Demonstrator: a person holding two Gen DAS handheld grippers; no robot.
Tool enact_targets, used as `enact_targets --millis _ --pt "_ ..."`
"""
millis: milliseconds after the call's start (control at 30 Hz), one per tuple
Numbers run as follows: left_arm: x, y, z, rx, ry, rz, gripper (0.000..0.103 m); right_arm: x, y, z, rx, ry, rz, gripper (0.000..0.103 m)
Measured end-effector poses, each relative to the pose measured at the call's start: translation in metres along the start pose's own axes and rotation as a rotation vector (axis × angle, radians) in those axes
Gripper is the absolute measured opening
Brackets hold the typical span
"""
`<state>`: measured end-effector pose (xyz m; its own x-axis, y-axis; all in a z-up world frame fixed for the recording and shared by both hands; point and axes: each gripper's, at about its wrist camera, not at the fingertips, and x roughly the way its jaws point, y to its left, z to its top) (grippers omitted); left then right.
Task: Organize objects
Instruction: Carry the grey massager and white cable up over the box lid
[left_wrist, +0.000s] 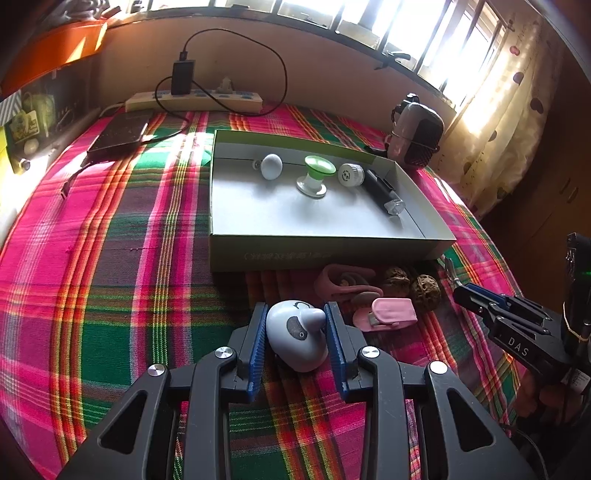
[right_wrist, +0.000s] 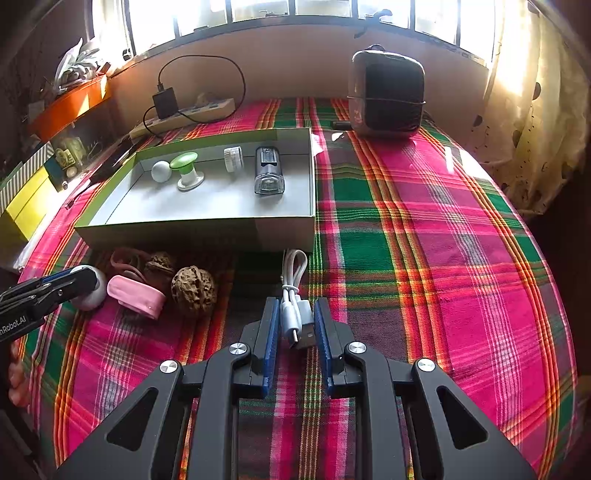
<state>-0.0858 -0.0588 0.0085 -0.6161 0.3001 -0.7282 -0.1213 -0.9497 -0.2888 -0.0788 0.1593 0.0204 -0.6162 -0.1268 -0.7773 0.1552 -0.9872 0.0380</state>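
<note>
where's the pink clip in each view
Left wrist view: the pink clip lies lower centre-right, just right of the left gripper.
Right wrist view: the pink clip lies at left, beside a walnut.
Shared landmark: the open box, behind the clip in both views.

Left hand-held gripper (left_wrist: 297, 334) angled downward, jaws partly apart; right hand-held gripper (right_wrist: 295, 325) likewise angled, jaws clamped.

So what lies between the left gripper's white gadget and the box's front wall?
In the left wrist view, only bare plaid cloth separates the white gadget from the box; the pink items lie off to the right.
</note>
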Motion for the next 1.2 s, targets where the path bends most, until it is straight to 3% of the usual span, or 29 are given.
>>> enact_targets --millis 567,1200 --pt "-0.027 -0.009 0.026 0.028 -0.062 -0.007 0.028 -0.023 0.009 0.027 -0.027 -0.064 0.058 0.020" --pt "-0.008 -0.010 0.062 0.025 -0.051 0.005 0.028 -0.009 0.023 0.071 -0.072 -0.076 0.112 0.020"
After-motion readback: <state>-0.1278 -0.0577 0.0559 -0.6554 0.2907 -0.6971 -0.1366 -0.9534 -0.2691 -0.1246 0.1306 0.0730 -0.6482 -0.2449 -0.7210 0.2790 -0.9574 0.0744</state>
